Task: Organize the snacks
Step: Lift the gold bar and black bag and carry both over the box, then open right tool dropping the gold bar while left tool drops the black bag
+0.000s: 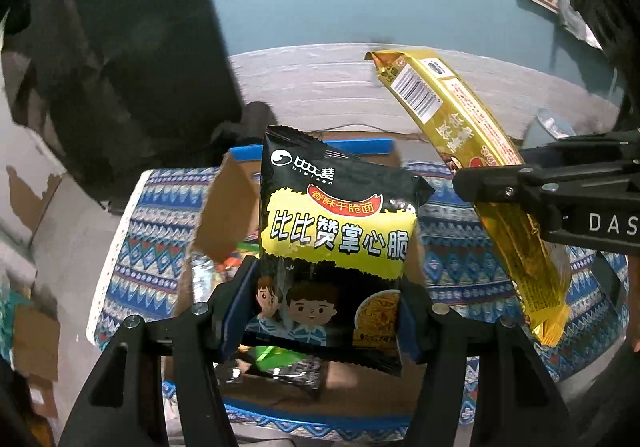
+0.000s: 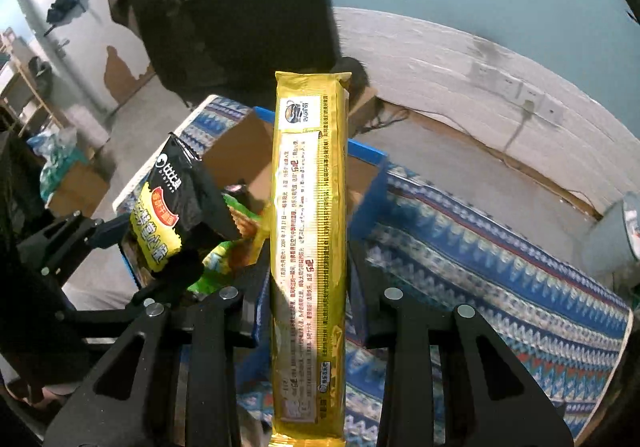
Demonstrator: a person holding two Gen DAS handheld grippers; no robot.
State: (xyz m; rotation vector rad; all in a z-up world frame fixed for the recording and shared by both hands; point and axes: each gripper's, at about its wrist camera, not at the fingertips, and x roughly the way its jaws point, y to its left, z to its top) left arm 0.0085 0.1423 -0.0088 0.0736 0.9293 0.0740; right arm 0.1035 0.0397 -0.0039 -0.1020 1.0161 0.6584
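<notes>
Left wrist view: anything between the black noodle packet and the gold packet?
Nothing hangs between black noodle packet and gold packet; behind the gap show only patterned cloth and the cardboard box edge.

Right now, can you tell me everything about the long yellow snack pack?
The long yellow snack pack is a slim, shiny gold wrapper with crimped ends, small red and black print and a barcode. It looks like crinkly foil plastic. The right gripper is shut on its lower part, holding it up in the air, tilted in the left view, above the patterned cloth and cardboard box. Nothing else touches it.
</notes>
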